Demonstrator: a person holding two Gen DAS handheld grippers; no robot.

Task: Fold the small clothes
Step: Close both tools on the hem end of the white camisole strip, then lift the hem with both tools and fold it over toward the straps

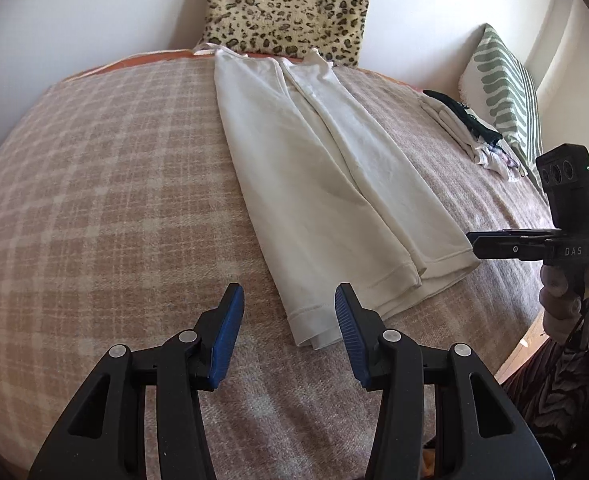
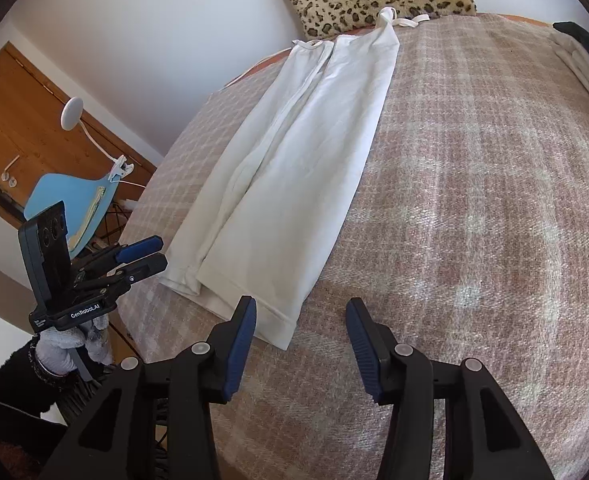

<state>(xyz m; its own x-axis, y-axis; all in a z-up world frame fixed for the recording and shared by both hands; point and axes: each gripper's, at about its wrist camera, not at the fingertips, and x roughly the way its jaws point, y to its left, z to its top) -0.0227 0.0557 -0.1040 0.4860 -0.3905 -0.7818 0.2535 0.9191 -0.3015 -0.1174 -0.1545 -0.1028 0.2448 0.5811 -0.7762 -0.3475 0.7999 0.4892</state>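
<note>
Plaid-blanketed bed [image 1: 94, 200] has our cream garment [image 1: 326, 184] lying folded lengthwise toward 12 o'clock, both the left claw [image 1: 288, 308] and right claw [image 2: 300, 320] released and empty at its hem, so next we'd probably grab the hem corners and fold upward.

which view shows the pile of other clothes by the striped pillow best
Left wrist view: the pile of other clothes lies whole beside the striped pillow. The right wrist view catches only its cut-off edge at the frame's right.
</note>
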